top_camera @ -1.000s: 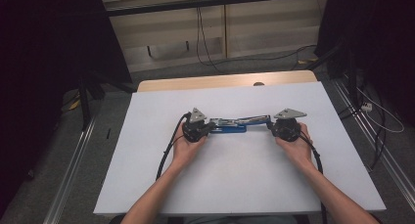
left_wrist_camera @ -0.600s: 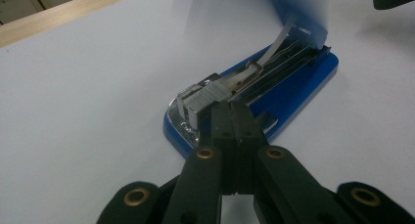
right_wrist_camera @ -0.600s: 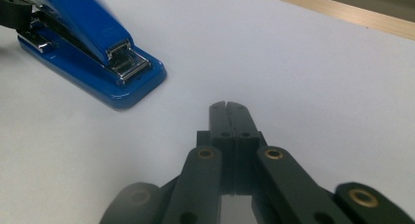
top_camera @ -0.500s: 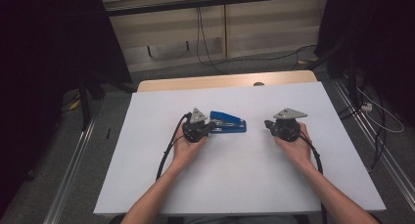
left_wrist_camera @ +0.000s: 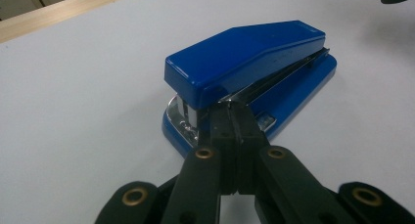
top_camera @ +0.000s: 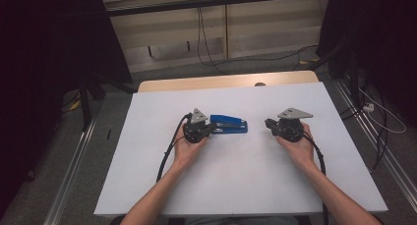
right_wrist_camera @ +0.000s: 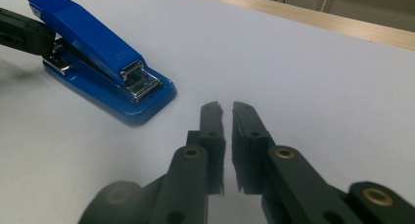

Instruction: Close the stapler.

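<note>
Stapler lies closed on the white table with its long axis running across us, its hinge end nipped by our clenched left gripper, while our right gripper, jaws just parting on nothing, points at its mouth end from well apart.

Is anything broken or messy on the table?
Nothing stands out. The blue stapler lies flat and whole on the white table, with the left gripper shut at its hinge end. The right gripper sits apart from it, its jaws just opening, empty.
</note>
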